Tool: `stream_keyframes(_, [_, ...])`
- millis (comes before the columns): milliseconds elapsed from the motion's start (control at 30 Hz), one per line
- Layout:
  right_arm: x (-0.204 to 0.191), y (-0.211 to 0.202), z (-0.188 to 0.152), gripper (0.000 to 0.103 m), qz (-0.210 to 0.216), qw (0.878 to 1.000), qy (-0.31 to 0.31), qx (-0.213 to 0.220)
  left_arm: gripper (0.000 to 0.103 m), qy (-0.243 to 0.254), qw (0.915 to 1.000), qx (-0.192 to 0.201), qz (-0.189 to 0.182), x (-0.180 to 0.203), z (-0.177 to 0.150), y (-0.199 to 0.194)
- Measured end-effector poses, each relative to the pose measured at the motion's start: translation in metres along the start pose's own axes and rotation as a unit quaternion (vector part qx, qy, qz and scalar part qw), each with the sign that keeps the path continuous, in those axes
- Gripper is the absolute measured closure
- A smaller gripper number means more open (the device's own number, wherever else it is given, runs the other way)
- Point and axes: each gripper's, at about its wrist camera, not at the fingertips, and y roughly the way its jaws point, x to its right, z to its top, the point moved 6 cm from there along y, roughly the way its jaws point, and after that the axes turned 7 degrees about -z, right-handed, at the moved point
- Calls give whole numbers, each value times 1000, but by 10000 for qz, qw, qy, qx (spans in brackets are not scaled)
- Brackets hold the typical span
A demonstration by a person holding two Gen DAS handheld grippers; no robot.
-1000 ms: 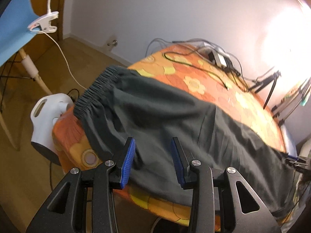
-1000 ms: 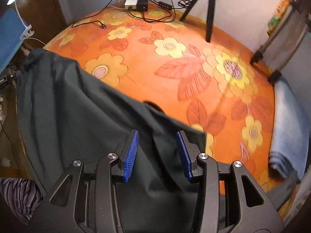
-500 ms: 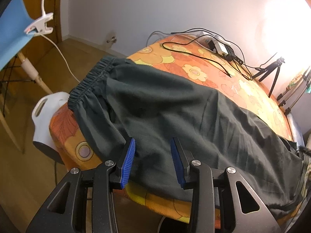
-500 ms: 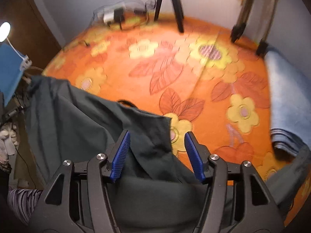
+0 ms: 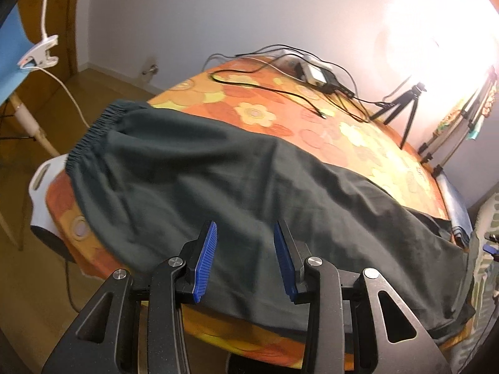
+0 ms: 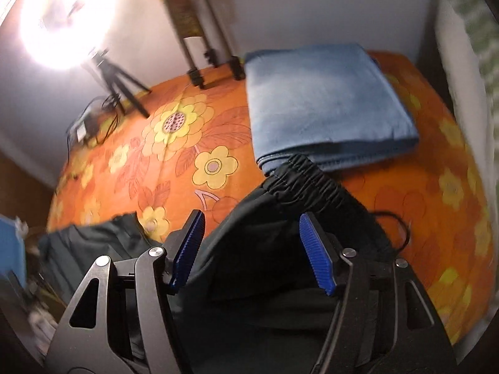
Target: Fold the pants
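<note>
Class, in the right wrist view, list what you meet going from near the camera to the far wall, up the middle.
Right gripper, jaws opening → dark pants → their elastic waistband → folded blue cloth → stand legs.

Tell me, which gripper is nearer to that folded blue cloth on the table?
The right gripper. The folded blue cloth lies just beyond its opening, empty jaws. From the left gripper, only the cloth's edge shows, far off at the table's other end.
</note>
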Motion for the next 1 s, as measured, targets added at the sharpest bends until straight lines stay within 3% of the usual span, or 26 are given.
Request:
stream_keyframes(67, [-5, 7, 3, 27, -68, 9997, 124, -185, 67, 74, 9999, -12, -72, 11, -2, 0])
stream_keyframes(133, [-14, 16, 4, 27, -247, 9991, 153, -311, 67, 137, 9998, -37, -133, 19, -5, -1])
stream_keyframes(333, [-26, 45, 3, 27, -1450, 9874, -388, -509, 67, 308, 9989, -158, -322, 41, -16, -4])
stream_keyframes(400, [-20, 47, 2, 29, -1542, 9856, -454, -516, 67, 381, 9980, -249, -442, 50, -20, -4])
stream_keyframes(433, [-16, 46, 0, 35, -1486, 9866, -427, -514, 67, 431, 9974, -286, -497, 56, -20, -4])
stream_keyframes(500, [-8, 40, -5, 77, -1257, 9902, -323, -521, 67, 602, 9948, -378, -729, 76, -22, -6])
stream_keyframes(533, [-4, 36, -8, 87, -1135, 9919, -261, -509, 67, 742, 9926, -415, -870, 92, -22, -7])
stream_keyframes(633, [13, 9, -20, 92, -799, 9966, -8, -201, 67, 1273, 9839, -498, -1148, 137, -23, -10])
stream_keyframes(767, [36, -24, -38, 93, -239, 9982, 495, 222, 66, 2006, 9615, -808, -1698, 210, -36, -10])
stream_keyframes(933, [69, -47, -69, 93, 152, 9917, 1060, 716, 66, 2913, 9189, -1338, -2299, 304, -80, -5])
stream_keyframes(1000, [78, -52, -85, 93, 276, 9887, 1231, 807, 66, 3219, 8969, -1640, -2549, 343, -107, 0])
